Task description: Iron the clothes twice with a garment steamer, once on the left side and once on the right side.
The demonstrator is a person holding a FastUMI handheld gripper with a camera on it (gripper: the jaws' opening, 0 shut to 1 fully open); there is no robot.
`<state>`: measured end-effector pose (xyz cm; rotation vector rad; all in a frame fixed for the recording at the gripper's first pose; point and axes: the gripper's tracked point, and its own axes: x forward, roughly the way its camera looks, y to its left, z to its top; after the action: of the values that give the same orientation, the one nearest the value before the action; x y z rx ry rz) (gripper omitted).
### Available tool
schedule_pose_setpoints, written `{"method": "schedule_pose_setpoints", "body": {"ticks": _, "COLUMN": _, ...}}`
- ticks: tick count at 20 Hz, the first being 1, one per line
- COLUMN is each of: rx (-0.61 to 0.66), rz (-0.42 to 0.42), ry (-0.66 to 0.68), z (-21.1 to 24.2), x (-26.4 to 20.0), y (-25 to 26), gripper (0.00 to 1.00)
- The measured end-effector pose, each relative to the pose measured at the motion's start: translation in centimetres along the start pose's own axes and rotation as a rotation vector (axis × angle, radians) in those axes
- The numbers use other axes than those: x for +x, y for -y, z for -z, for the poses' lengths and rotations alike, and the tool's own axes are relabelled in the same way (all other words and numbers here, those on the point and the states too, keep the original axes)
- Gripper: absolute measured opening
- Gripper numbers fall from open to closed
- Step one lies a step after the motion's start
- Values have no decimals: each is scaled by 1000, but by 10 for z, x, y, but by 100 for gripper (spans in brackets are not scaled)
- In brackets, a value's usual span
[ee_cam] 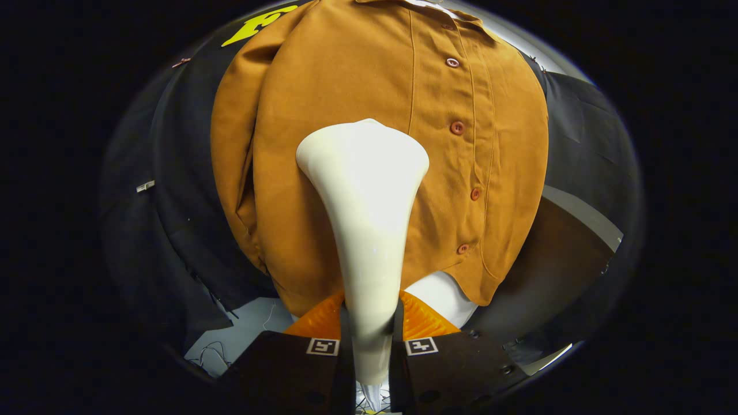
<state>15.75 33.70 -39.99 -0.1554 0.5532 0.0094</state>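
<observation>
A mustard-brown button-up shirt (357, 75) hangs in front of me, its placket with several reddish buttons (456, 127) running down to the right of the steamer. My gripper (371, 323) is shut on the narrow neck of a white garment steamer (366, 190). The steamer's wide head points forward and up and lies against the shirt's left front panel, about mid-chest. The left sleeve (233, 132) hangs down beside the body. The steamer hides the cloth right behind it.
A white mannequin or stand base (444, 294) shows below the shirt hem. Black cloth walls (173, 202) surround the shirt on both sides. A pale floor with thin cables (242, 340) lies low on the left, a grey ledge (582, 213) on the right.
</observation>
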Motion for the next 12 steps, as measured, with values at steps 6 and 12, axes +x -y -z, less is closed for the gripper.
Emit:
{"method": "schedule_pose_setpoints", "body": {"ticks": 6, "rx": -28, "rz": -49, "ry": -24, "z": 27, "x": -13, "y": 6, "gripper": 27}}
{"method": "schedule_pose_setpoints", "body": {"ticks": 12, "rx": -14, "rz": -129, "ry": 50, "z": 10, "x": -83, "y": 27, "gripper": 27}}
